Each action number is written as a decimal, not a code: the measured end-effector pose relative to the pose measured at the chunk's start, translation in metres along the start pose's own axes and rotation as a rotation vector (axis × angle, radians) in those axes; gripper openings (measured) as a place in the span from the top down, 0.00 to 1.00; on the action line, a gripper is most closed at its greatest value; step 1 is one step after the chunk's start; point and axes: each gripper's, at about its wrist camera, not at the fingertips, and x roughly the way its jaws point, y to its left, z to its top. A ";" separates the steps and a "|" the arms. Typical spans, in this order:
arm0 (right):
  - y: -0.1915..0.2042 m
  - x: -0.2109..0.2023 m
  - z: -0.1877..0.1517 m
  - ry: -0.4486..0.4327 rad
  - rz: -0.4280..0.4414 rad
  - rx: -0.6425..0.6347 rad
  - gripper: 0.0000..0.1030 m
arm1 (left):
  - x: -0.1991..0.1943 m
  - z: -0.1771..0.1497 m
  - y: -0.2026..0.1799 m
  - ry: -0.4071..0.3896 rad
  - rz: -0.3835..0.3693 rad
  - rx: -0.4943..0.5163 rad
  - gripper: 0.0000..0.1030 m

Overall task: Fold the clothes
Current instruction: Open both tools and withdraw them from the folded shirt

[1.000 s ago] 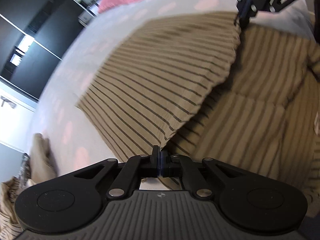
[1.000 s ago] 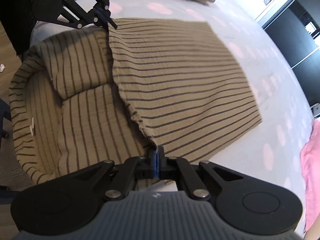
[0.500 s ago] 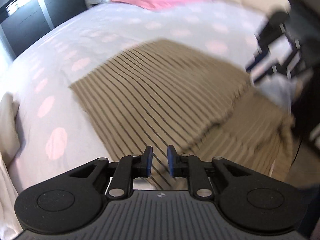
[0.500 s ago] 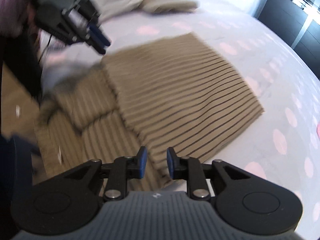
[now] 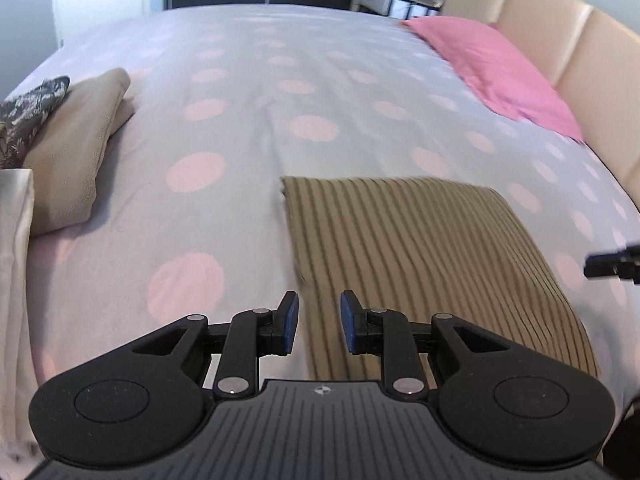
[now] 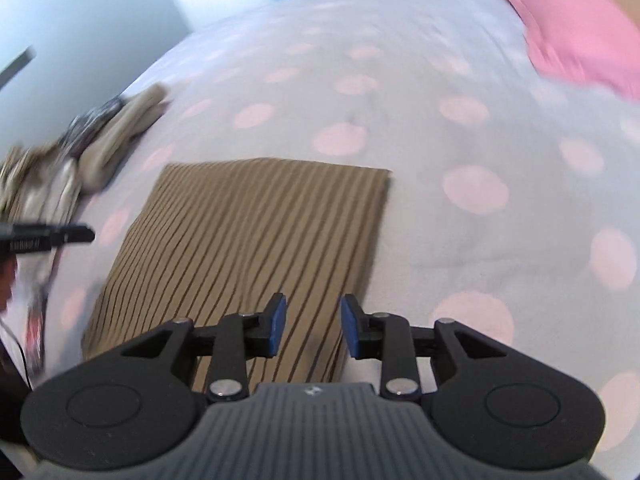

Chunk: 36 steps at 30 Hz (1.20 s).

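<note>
The striped tan garment [image 5: 420, 264] lies folded into a flat rectangle on the dotted bedspread [image 5: 248, 92], at the near edge of the bed, well apart from the pink pillow [image 5: 492, 68] by the headboard. The left gripper [image 5: 319, 322] stands with its jaws parted and empty above the garment's near left corner; the right gripper [image 6: 313, 322] is likewise spread and holds nothing, above the near right corner. A pile of other clothes [image 5: 68, 144] rests at the bed's left edge.
</note>
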 end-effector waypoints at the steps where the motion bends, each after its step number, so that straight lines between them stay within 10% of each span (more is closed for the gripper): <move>1: -0.006 0.006 0.006 0.004 0.004 0.036 0.67 | 0.008 0.004 0.002 0.004 0.001 -0.007 0.80; 18: -0.077 0.107 0.068 0.009 0.139 0.348 0.58 | 0.105 0.058 0.033 0.032 -0.080 -0.111 0.79; 25: -0.074 0.110 0.076 -0.033 0.156 0.313 0.97 | 0.112 0.060 0.041 0.008 -0.145 -0.225 0.97; 36: -0.067 0.123 0.095 -0.080 0.066 0.266 0.99 | 0.117 0.057 0.042 -0.047 -0.089 -0.306 1.00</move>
